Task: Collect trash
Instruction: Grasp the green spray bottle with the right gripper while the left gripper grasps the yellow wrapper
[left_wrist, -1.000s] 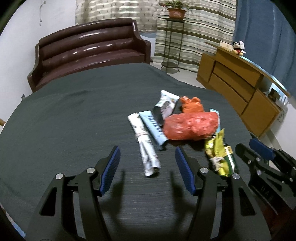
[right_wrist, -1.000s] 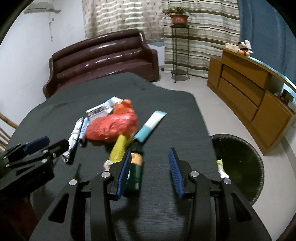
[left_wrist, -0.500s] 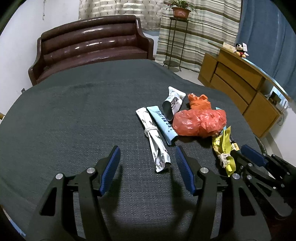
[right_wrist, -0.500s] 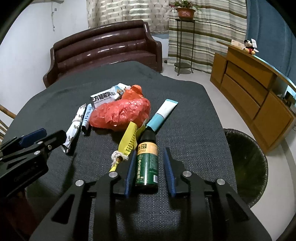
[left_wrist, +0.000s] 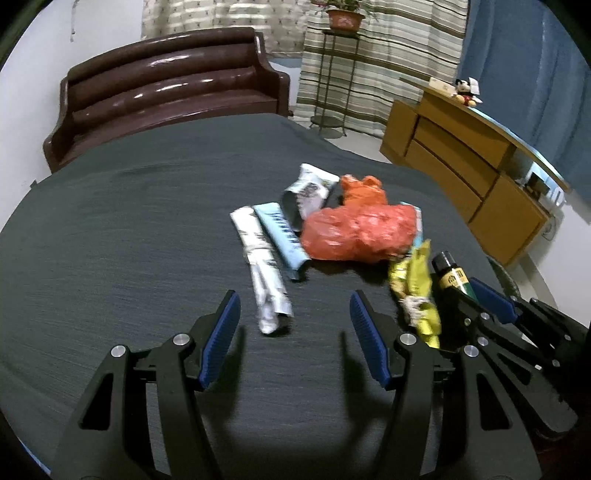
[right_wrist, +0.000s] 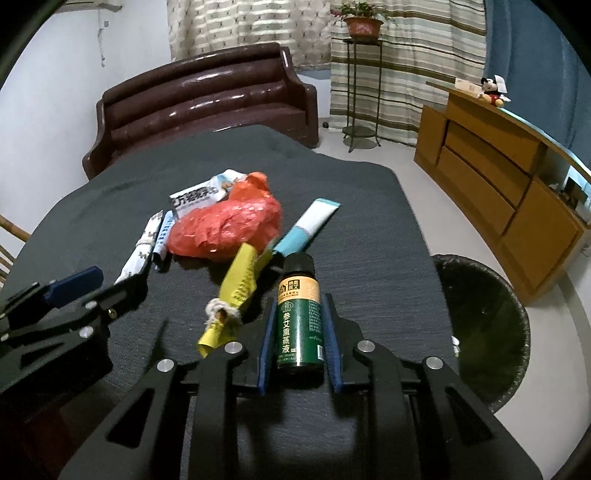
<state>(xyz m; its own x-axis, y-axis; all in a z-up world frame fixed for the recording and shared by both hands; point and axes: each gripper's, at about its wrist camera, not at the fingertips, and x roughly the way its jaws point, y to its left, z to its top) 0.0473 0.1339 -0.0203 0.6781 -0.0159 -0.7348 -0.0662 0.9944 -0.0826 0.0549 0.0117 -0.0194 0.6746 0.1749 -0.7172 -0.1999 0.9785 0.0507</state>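
Note:
A green bottle with a black cap and orange label lies between the pads of my right gripper, whose jaws are closing and touch its sides. Beside it on the dark cloth lie a knotted yellow wrapper, a red plastic bag and a teal tube. My left gripper stands open over the cloth, nothing between its pads. Just ahead of it is the end of a white rolled wrapper, next to a light blue packet and a white pouch.
A dark round bin stands on the floor off the table's right edge. A brown leather sofa sits behind the table, with a wooden cabinet and a plant stand to the right.
My right gripper has moved forward around the green bottle and its jaws have narrowed onto it. The left gripper has kept its opening and barely moved.

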